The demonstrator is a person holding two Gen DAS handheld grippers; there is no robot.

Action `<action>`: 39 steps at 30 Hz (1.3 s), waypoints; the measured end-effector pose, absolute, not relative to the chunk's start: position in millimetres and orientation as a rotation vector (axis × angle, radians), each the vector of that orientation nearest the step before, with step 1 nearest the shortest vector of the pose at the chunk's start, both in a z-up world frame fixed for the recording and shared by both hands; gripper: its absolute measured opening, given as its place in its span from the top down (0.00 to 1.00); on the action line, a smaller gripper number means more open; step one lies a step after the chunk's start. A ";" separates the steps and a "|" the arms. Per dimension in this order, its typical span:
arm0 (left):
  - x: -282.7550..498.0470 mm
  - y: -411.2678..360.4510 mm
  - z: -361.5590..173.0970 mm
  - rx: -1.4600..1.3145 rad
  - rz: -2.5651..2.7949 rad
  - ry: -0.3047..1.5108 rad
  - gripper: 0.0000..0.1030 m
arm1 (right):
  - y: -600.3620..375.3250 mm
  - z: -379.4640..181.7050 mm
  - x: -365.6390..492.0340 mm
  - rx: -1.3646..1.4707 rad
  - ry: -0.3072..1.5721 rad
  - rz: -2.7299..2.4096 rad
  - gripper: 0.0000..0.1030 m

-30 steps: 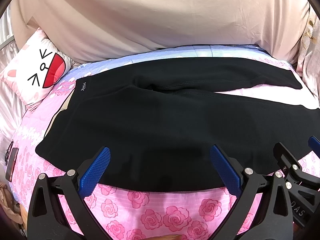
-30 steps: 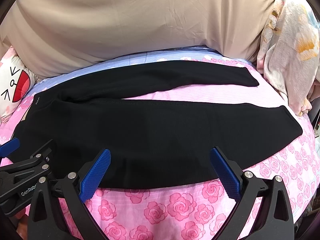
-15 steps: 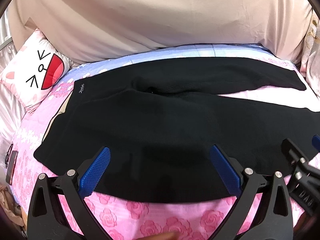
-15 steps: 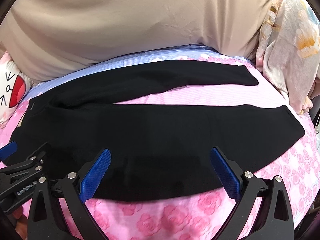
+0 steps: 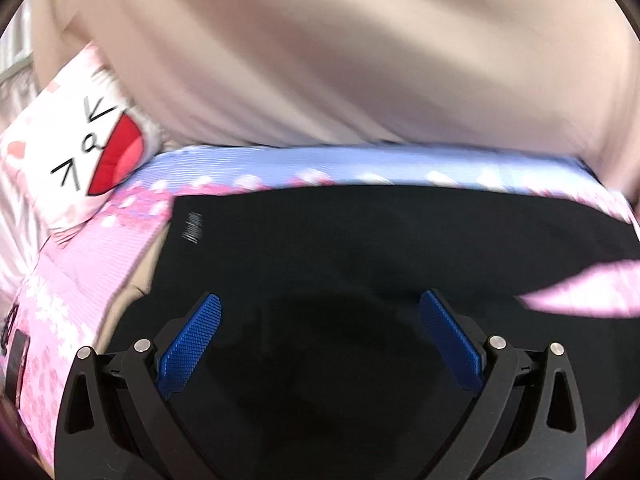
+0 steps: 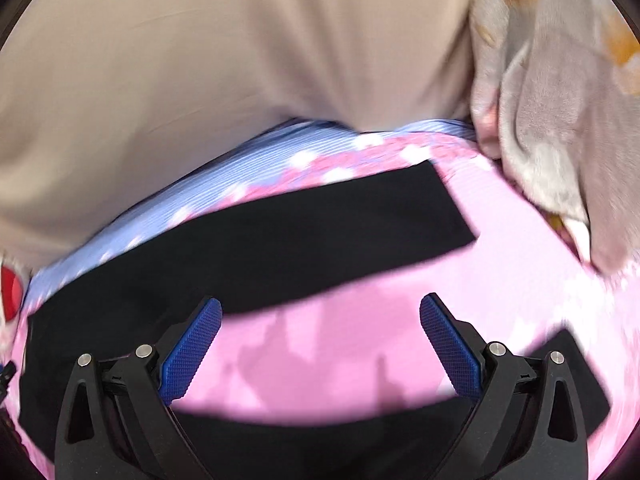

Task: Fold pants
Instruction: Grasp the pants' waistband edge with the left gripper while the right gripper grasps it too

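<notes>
— Behind the bed, what fills the view?

— Draped beige cloth (image 5: 320, 60), smooth with soft folds, blurred in both my wrist views. Below it lies the bed (image 6: 520, 272), its sheet pink with rose prints and a lilac striped band at the far edge.

— And the pants?

— Black pants (image 5: 360, 248), matte knit, lie flat across the sheet. From my left wrist I see the waistband end with a small pale label; from my right, one long leg runs as a straight band to a squared hem, with pink sheet showing between it and the other leg.

— Anything smaller?

— A fuzzy floral blanket (image 6: 560, 120) bunched at the right, and a square cartoon-face pillow (image 5: 80, 152) at the left.

— Your fingers?

— My left gripper (image 5: 320, 322) and right gripper (image 6: 320, 324) both stand spread wide, holding nothing, their blue knurled pads (image 5: 188, 344) bare.
</notes>
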State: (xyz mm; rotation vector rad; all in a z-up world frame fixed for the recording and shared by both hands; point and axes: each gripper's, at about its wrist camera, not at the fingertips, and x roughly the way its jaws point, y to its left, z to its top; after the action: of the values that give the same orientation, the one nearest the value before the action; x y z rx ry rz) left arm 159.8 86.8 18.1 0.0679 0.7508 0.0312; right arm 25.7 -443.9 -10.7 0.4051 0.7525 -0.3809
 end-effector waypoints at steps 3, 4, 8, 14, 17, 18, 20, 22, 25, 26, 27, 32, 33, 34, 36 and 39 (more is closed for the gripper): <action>207.5 132.4 20.3 0.007 0.083 0.777 0.05 | -487.0 -18.3 53.1 0.394 0.777 -0.424 0.05; 223.8 148.2 19.5 -0.010 0.108 0.790 0.05 | -498.4 -20.2 61.9 0.383 0.784 -0.442 0.05; 282.5 200.0 11.5 -0.042 0.194 0.841 0.05 | -524.6 -28.9 97.3 0.310 0.834 -0.442 0.05; 350.2 256.1 -19.3 -0.052 0.220 0.953 0.05 | -552.3 -42.3 125.7 0.307 0.883 -0.438 0.05; 366.4 268.2 -34.9 -0.127 0.202 1.016 0.05 | -562.8 -50.6 135.9 0.346 0.913 -0.434 0.05; 370.7 269.8 -40.4 -0.147 0.197 1.029 0.05 | -565.6 -53.1 138.7 0.359 0.922 -0.433 0.05; 374.8 266.6 -47.2 -0.140 0.169 1.048 0.10 | -568.5 -58.2 144.6 0.378 0.943 -0.421 0.05; 378.9 261.6 -53.6 -0.129 0.126 1.069 0.26 | -566.6 -60.3 148.9 0.355 0.958 -0.426 0.05; 378.9 254.5 -54.8 -0.112 0.137 1.067 0.36 | -564.3 -60.9 152.7 0.327 0.959 -0.429 0.05; 377.4 252.7 -53.1 -0.115 0.129 1.067 0.48 | -564.7 -61.2 153.0 0.333 0.959 -0.429 0.05; 375.6 250.2 -50.4 -0.133 0.103 1.067 0.66 | -567.3 -60.5 152.4 0.339 0.953 -0.427 0.07; 363.1 237.1 -28.8 -0.135 0.093 1.039 0.77 | -568.7 -47.8 146.6 0.417 0.913 -0.321 0.84; 357.7 237.2 -21.1 -0.149 0.087 1.024 0.80 | -567.1 -42.5 143.4 0.408 0.902 -0.320 0.85; 353.1 237.9 -13.6 -0.160 0.083 1.014 0.86 | -566.2 -37.4 143.0 0.394 0.895 -0.318 0.86; 340.2 242.4 5.6 -0.171 0.101 0.978 0.97 | -561.1 -23.4 133.6 0.375 0.867 -0.302 0.87; 309.4 250.0 37.0 -0.207 0.076 0.921 0.97 | -553.8 8.3 108.3 0.377 0.785 -0.266 0.87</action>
State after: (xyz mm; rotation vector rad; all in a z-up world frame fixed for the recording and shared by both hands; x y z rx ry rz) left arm 309.4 250.0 37.0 -0.2072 0.9205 0.0763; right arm 108.3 -553.8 8.3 0.3772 0.7852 -0.2660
